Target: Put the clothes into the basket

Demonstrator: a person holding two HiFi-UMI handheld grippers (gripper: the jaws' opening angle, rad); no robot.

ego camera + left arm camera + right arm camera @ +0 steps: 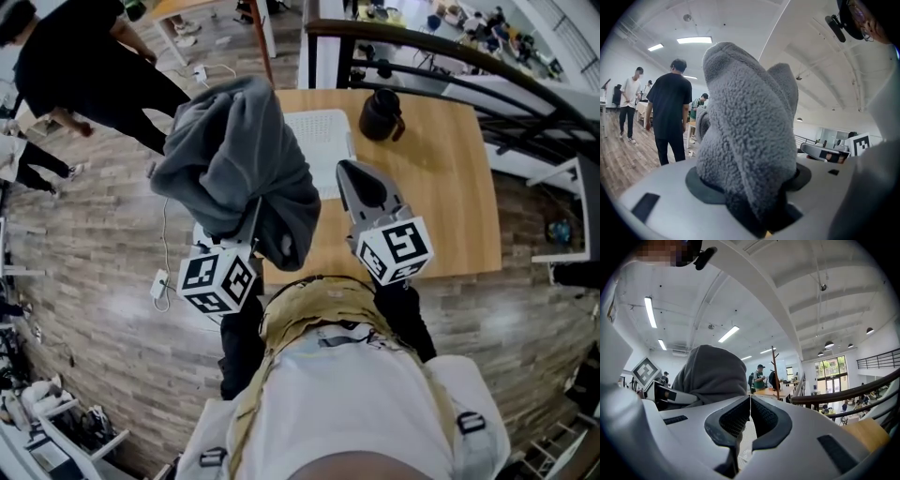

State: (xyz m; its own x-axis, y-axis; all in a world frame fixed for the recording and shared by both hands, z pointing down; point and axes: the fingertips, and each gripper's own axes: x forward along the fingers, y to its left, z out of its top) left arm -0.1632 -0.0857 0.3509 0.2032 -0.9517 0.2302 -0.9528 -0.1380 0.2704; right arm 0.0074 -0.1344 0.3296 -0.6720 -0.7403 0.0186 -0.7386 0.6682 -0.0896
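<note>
Right now 2 grippers are raised over 1 wooden table (441, 187). The left gripper (752, 187) has its jaws clamped on 1 grey fleece top (239, 159), which hangs bunched in the air at the table's left edge, overlapping 1 white basket (321, 145) from my angle. The right gripper (349, 171) has its jaws pressed together on nothing. 1 dark jug (380, 114) stands near the basket.

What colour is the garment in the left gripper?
Grey. The garment shows best in the head view.
</note>
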